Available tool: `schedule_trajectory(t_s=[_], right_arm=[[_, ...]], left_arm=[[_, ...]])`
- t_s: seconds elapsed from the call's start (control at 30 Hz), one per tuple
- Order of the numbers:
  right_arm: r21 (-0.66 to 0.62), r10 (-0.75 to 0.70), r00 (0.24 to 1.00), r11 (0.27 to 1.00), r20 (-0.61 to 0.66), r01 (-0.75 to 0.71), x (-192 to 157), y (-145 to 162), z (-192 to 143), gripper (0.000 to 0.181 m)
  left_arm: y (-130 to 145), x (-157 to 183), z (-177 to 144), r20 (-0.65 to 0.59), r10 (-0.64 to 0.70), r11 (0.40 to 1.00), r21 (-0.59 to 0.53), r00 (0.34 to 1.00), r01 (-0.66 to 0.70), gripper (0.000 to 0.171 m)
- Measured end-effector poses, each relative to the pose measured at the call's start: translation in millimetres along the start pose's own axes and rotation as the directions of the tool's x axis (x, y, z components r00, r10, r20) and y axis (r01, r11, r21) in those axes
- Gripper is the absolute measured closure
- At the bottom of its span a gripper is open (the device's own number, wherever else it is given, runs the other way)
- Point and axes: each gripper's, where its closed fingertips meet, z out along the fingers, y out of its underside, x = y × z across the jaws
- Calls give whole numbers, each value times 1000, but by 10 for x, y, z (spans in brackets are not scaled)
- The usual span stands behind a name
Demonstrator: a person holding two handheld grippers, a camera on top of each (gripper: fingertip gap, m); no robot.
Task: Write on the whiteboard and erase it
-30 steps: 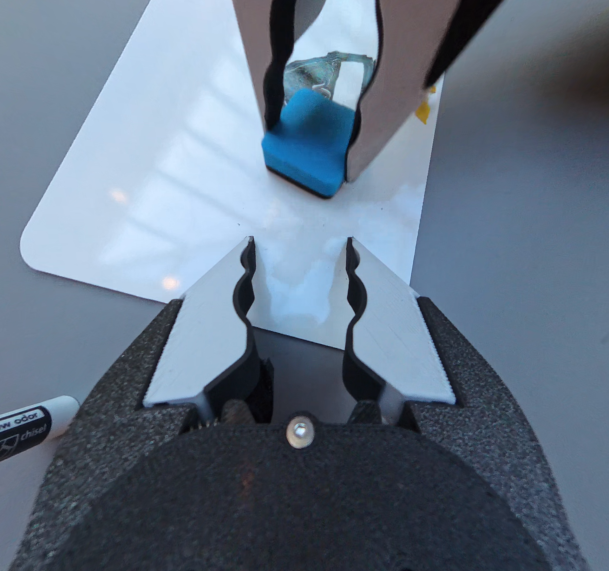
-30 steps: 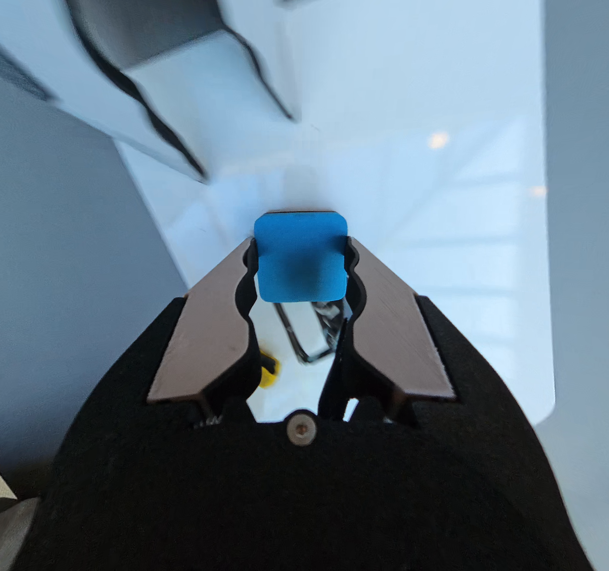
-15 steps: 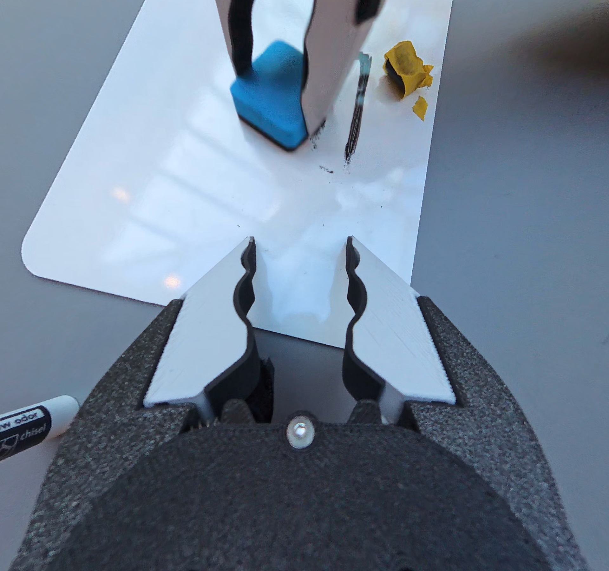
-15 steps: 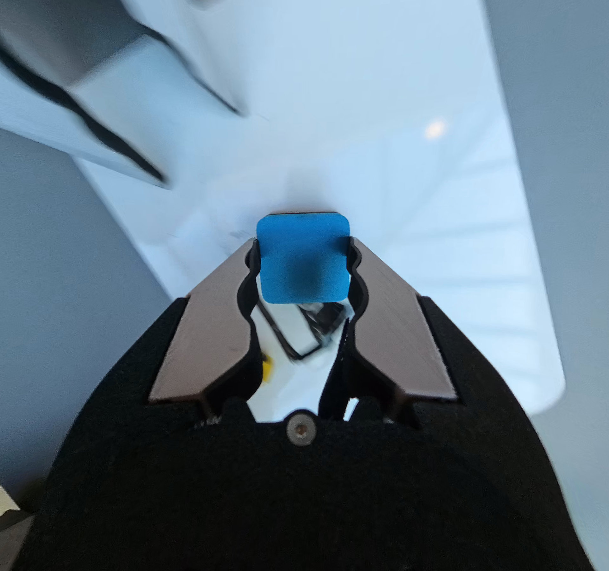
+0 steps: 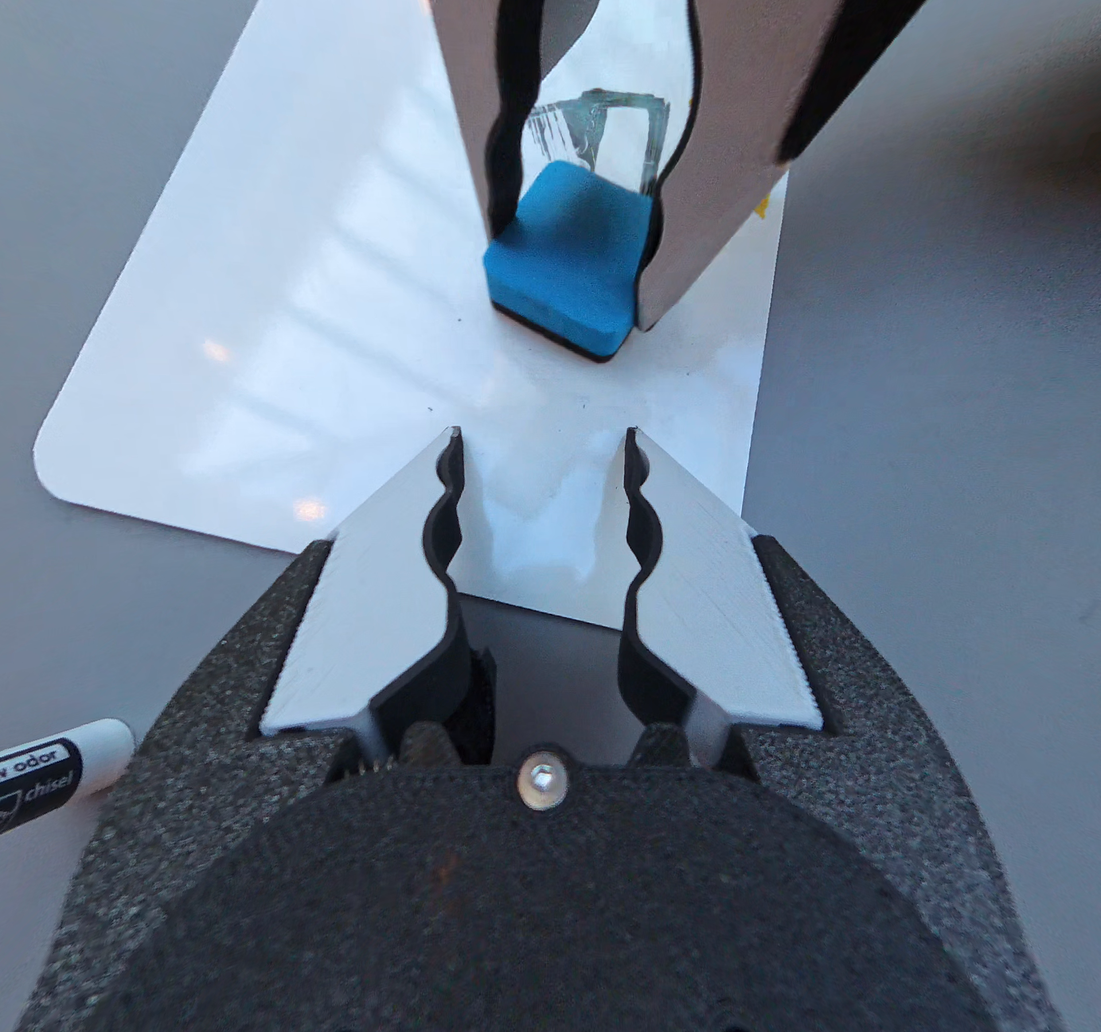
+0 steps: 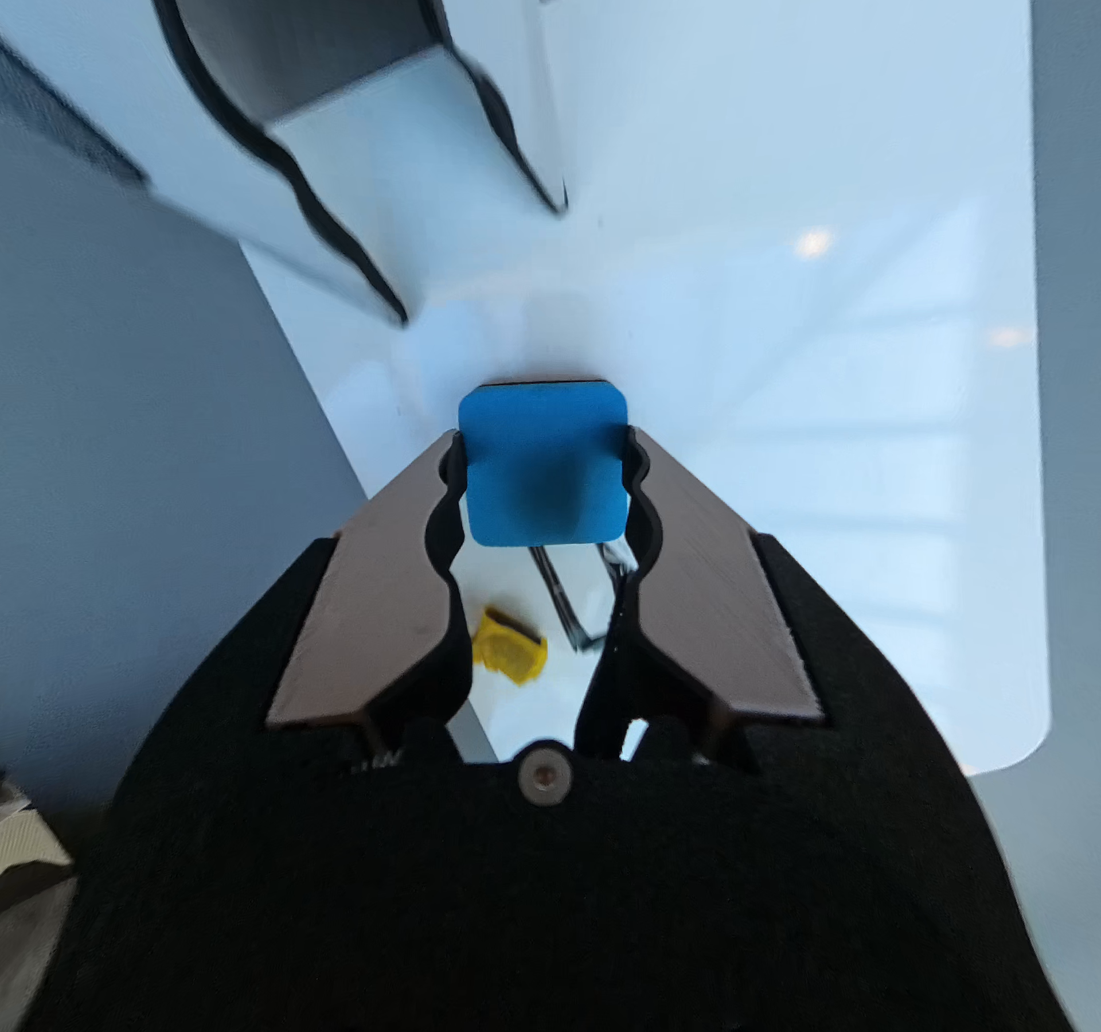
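In the left wrist view, the left gripper (image 5: pixel 542 437) is open and holds nothing; its tips are over the near edge of a white board (image 5: pixel 286 318) that lies on a grey table (image 5: pixel 929 467). Farther on, the right gripper (image 5: pixel 572 264) presses a blue eraser (image 5: pixel 560 282) onto the board, just before smeared black marks (image 5: pixel 596 127). A marker (image 5: pixel 53 765) lies at the left.

In the right wrist view, the right gripper (image 6: pixel 542 443) is closed on the blue eraser (image 6: pixel 542 467). A yellow scrap (image 6: pixel 506 652) lies on the board (image 6: pixel 834 348) behind it. The left gripper (image 6: pixel 476 264) hovers close in front, blurred.
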Motion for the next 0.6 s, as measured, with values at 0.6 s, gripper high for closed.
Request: schedule_trajectory(t_s=[0.6], right_arm=[[-34,210,969,976,-127,-216,444,636,-184,129]], left_arm=[[-9,7,9,7,6,1000,-1,1000,-6,117]])
